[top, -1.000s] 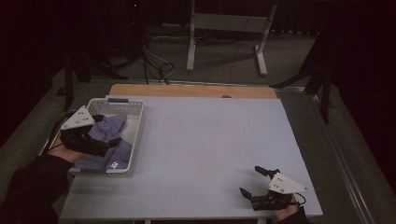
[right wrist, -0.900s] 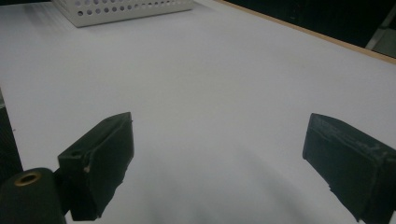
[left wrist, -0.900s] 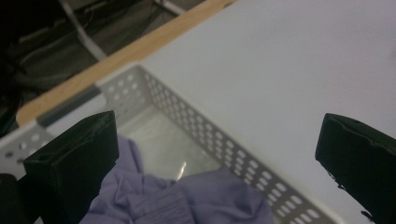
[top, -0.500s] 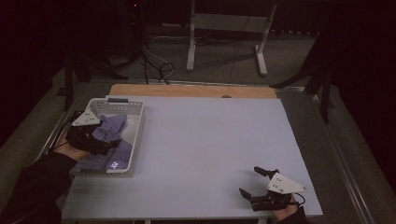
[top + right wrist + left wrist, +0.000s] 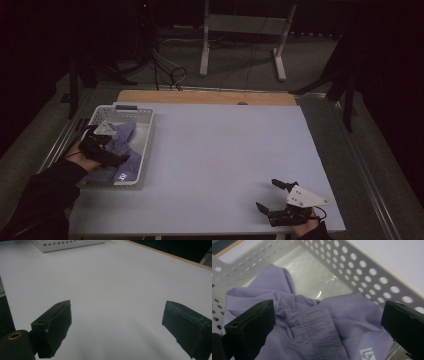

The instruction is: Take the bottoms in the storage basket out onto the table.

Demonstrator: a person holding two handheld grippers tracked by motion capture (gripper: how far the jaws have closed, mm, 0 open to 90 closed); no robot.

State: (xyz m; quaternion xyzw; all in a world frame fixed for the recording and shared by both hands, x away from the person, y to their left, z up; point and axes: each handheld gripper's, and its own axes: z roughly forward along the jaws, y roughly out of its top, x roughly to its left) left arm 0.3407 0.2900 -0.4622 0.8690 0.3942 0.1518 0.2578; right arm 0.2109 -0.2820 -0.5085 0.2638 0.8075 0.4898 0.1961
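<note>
A pale counter [image 5: 215, 160] fills the middle of the high view, with dark floor, cables and a metal stand beyond it at the top of the frame. At the left of the frame, a white perforated basket [image 5: 142, 150] sits on the counter near its left edge. Inside it lies a crumpled lilac garment [image 5: 122, 145], bunched toward the lower half of the basket, with a small white logo showing at its lower edge.

The left gripper [image 5: 112, 157], held by a hand in a dark sleeve coming in from the lower left of the frame, is down in the basket over the garment. In the left gripper view, its two black fingers [image 5: 249, 327] stand wide apart at the lower left and right edges of the frame, released, with the garment's gathered elastic band [image 5: 319, 332] in the middle between them. The left finger sits against the cloth; nothing is clamped. The basket's holed wall [image 5: 362, 272] runs across the upper right, and bare basket floor shows in the upper middle.

The right gripper [image 5: 272, 197] rests low near the lower right of the high view, well apart from the basket. In the right gripper view, its fingers [image 5: 53, 325] are spread wide and released over bare counter, with the basket's corner at the upper left of the frame.
</note>
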